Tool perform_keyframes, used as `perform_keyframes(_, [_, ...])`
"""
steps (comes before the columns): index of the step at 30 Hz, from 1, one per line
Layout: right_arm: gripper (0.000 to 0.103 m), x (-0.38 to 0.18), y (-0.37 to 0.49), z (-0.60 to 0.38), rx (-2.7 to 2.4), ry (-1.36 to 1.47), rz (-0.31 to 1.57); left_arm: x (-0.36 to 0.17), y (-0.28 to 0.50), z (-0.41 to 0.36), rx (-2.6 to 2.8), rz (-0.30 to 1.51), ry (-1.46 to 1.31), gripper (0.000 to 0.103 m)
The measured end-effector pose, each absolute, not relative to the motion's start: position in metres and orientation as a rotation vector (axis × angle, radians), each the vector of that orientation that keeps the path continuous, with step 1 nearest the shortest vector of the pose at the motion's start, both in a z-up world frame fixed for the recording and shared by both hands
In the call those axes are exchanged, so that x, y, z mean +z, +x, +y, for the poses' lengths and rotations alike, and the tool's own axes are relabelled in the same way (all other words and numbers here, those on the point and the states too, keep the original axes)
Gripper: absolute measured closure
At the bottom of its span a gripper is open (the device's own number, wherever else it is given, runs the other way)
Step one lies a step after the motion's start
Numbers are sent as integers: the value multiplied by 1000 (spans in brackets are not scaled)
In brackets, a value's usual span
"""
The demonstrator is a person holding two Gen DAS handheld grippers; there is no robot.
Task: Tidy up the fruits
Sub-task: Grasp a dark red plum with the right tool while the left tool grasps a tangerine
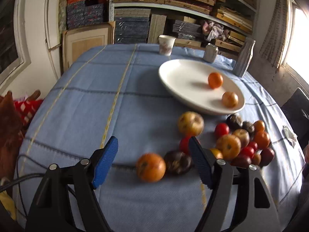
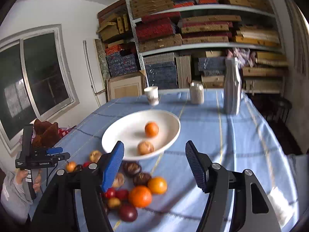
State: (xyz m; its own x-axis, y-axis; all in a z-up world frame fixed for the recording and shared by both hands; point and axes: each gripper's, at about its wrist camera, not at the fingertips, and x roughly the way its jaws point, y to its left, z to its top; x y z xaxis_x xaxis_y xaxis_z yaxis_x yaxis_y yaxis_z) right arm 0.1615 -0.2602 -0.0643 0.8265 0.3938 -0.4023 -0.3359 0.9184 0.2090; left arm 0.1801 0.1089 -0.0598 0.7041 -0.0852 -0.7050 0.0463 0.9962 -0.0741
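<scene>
1. Since both tongs are empty and spread wide, the next grab depends on which fruit lies straight ahead of which jaws.
2. Left gripper: blue pads apart, nothing between them. An orange-brown fruit sits on the cloth just beyond the gap, roughly centred, a touch toward the right pad. A dark purple fruit touches its right side, right against that right pad's line.
3. Right gripper: pads apart, pinching nothing. The loose fruit pile lies low and left of its centreline, under and beside the left pad; a bright orange is the nearest clear one.
4. White plate holds two fruits already: an orange and a paler one. It's beyond the pile in both views, ahead-right for the left hand, ahead-left for the right.
5. Fruits are round, so no long axis to align to.
6. My read: left hand is better lined up; risk is the purple neighbour getting nudged by the right pad.
</scene>
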Motion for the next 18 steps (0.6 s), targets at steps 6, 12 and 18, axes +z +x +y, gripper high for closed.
perform_keyframes(6, [36,-112,172,-258,402,199,570,-78,183,103,-63,801,-4,30])
perform_keyframes(12, [27,-116,167,-250,412,194,572,-83,186,103,-69,822,-19,30])
perform_keyframes(18, [26,-118,169,-248,405,191,599,-88,187,110,-78,845,-74,45])
